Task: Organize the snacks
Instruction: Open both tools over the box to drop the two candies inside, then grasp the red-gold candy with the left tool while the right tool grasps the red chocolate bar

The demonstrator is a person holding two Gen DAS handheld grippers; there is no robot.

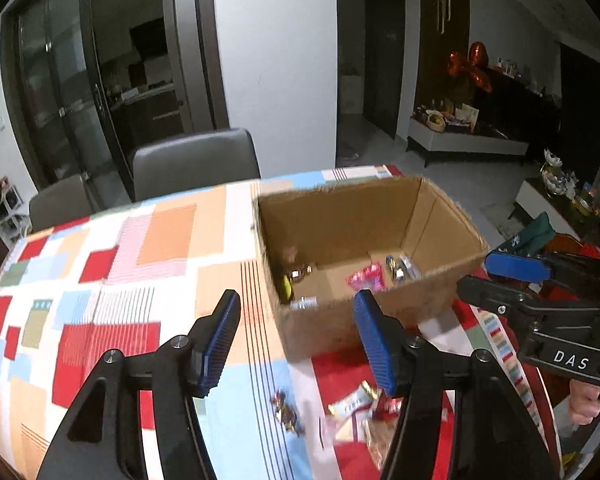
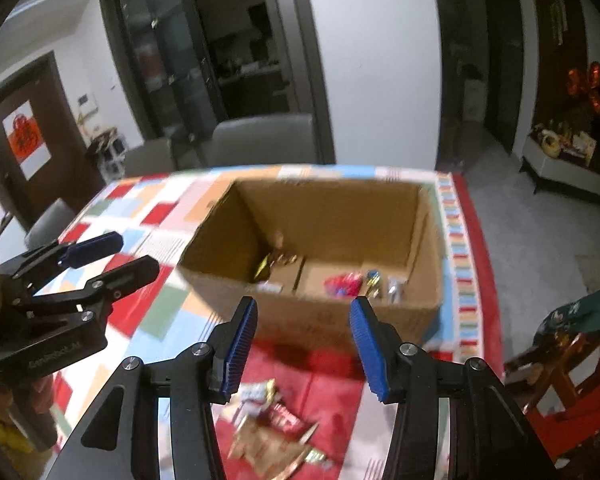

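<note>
An open cardboard box [image 1: 432, 216] [image 2: 424, 216] stands on the patchwork tablecloth and holds several small wrapped snacks, among them a pink one [image 1: 367, 278] [image 2: 342, 285]. Loose snack packets [image 1: 360, 404] [image 2: 272, 428] lie on the cloth in front of the box. My left gripper [image 1: 296, 340] is open and empty above the cloth, just short of the box's near wall. My right gripper [image 2: 302, 344] is open and empty above the loose packets. Each gripper shows in the other's view, the right one [image 1: 504, 276] and the left one [image 2: 120, 252], both with fingers apart.
The table [image 1: 100, 264] is covered with a red, orange and blue patchwork cloth. Grey chairs [image 1: 196, 162] [image 2: 260, 138] stand behind it. A red wooden chair with cloth [image 2: 572, 340] is at the right. Floor and low cabinets [image 1: 464, 140] lie beyond.
</note>
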